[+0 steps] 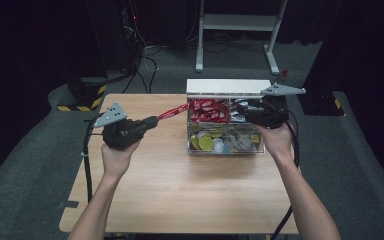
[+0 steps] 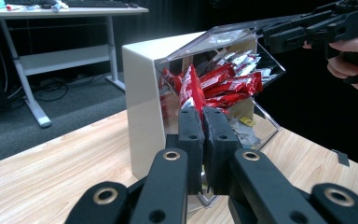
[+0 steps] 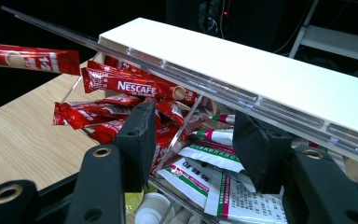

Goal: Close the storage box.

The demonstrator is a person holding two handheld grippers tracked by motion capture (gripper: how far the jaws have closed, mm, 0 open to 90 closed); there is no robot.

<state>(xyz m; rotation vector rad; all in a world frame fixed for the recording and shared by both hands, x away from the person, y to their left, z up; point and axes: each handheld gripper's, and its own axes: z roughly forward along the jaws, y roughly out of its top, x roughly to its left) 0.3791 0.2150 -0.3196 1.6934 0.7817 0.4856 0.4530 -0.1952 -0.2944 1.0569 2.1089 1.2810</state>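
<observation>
A clear compartment box (image 1: 225, 149) with a white back (image 1: 228, 86) stands on the wooden table (image 1: 180, 185). Its clear lid (image 3: 135, 53) is tilted up. My left gripper (image 1: 155, 120) is shut on a red Nescafe stick packet (image 1: 172, 111), held in the air just left of the box; the packet (image 2: 191, 88) rises between the jaws. My right gripper (image 1: 243, 108) reaches in from the box's right side, open (image 3: 193, 135), its jaws under the raised lid above the packets, holding nothing. More red sticks (image 3: 121, 86) fill the back left compartment.
White and green sachets (image 3: 223, 186) lie in the back right compartment. Round creamer cups (image 1: 207, 143) and small items fill the front ones. A white desk frame (image 1: 237, 22) stands on the floor beyond the table. Bare tabletop (image 1: 145, 165) stretches in front and left of the box.
</observation>
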